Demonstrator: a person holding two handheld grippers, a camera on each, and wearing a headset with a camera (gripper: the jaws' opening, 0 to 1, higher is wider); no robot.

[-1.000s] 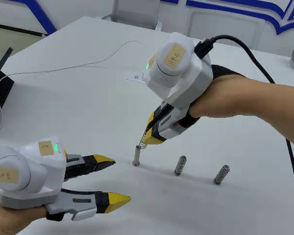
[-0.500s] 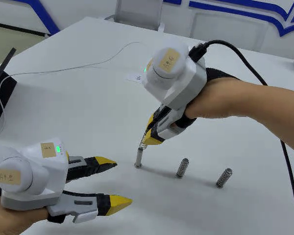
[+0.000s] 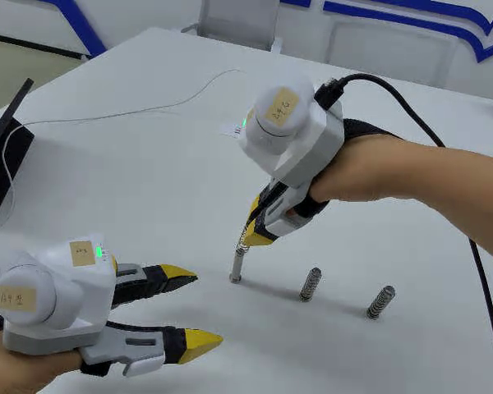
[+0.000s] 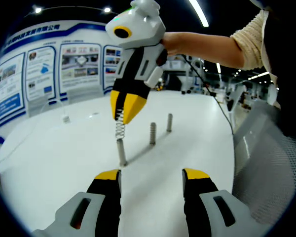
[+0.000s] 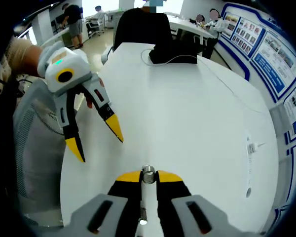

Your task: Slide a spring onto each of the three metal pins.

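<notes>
Three metal pins stand in a row running left to right on the white table [image 3: 148, 180]. The middle pin [image 3: 311, 284] and the right pin [image 3: 380, 302] each carry a spring wound along their length. The left pin [image 3: 237, 267] stands upright with its shaft bare.

Directly above the left pin, the right gripper [image 3: 251, 238] points steeply down. Its yellow-tipped jaws are closed on the upper end of a spring [image 3: 243, 241]. The spring hangs below the tips, and its lower end meets the top of the left pin. Whether it has slipped over that top cannot be told. In the right gripper view, the spring's round end shows pinched between the two closed tips.

The left gripper [image 3: 195, 308] sits at the near left, low over the table. It is well apart from the pins and points right towards them. Its jaws are spread wide with nothing between them.

A thick black cable [image 3: 368, 76] leaves the back of the right gripper and runs off to the right.
</notes>
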